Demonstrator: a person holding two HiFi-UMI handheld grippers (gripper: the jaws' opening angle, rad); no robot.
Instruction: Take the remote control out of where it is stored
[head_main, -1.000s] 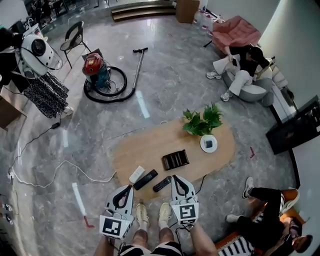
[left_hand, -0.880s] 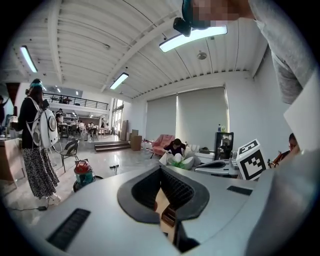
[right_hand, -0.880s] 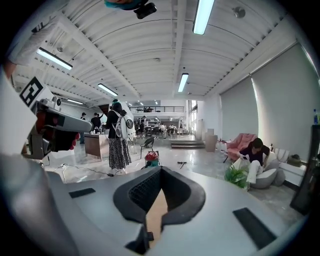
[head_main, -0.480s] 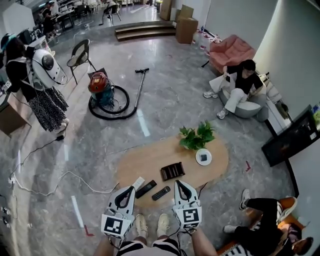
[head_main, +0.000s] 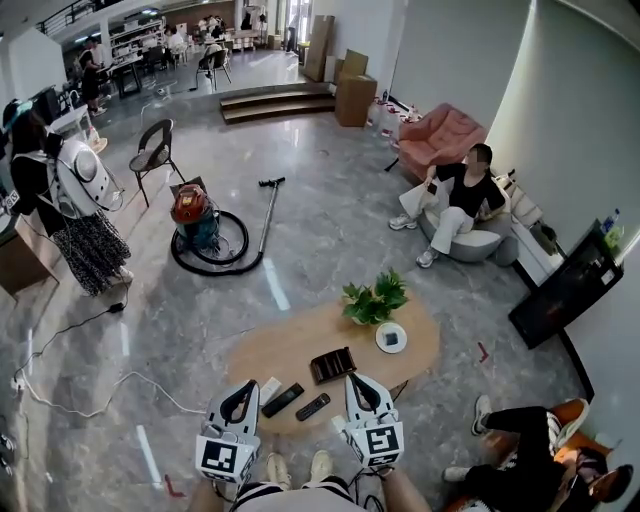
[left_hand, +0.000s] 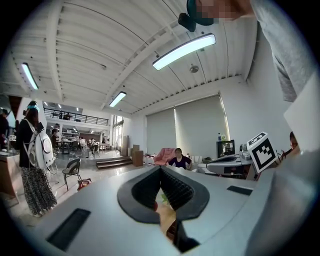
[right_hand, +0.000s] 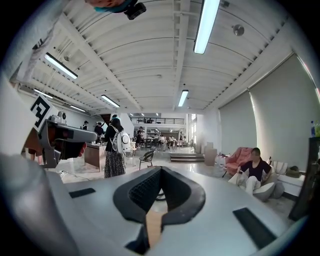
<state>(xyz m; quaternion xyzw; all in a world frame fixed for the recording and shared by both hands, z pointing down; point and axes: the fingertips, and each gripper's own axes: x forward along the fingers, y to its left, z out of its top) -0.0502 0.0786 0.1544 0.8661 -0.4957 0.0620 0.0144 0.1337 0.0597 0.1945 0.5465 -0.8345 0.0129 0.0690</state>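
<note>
A low oval wooden table (head_main: 300, 345) lies just ahead of me. On it stands a black ribbed holder (head_main: 332, 364); what it contains is too small to tell. Near the table's front edge lie a white remote (head_main: 268, 388) and two black remotes (head_main: 283, 399) (head_main: 313, 406). My left gripper (head_main: 243, 386) and right gripper (head_main: 355, 379) hover side by side at that edge, both shut and holding nothing. In the left gripper view the left gripper (left_hand: 160, 169) points out into the room, and in the right gripper view the right gripper (right_hand: 160, 169) does the same.
A potted plant (head_main: 372, 298) and a white dish (head_main: 391, 337) sit at the table's far right. A vacuum cleaner (head_main: 195, 225) and a chair (head_main: 155, 155) stand beyond. One person sits ahead right (head_main: 455, 205), another at the lower right (head_main: 530, 440), and one stands left (head_main: 60, 190).
The head view has lifted and takes in more of the room, so the table looks smaller and farther. Both grippers stay shut and low by the table's near edge.
</note>
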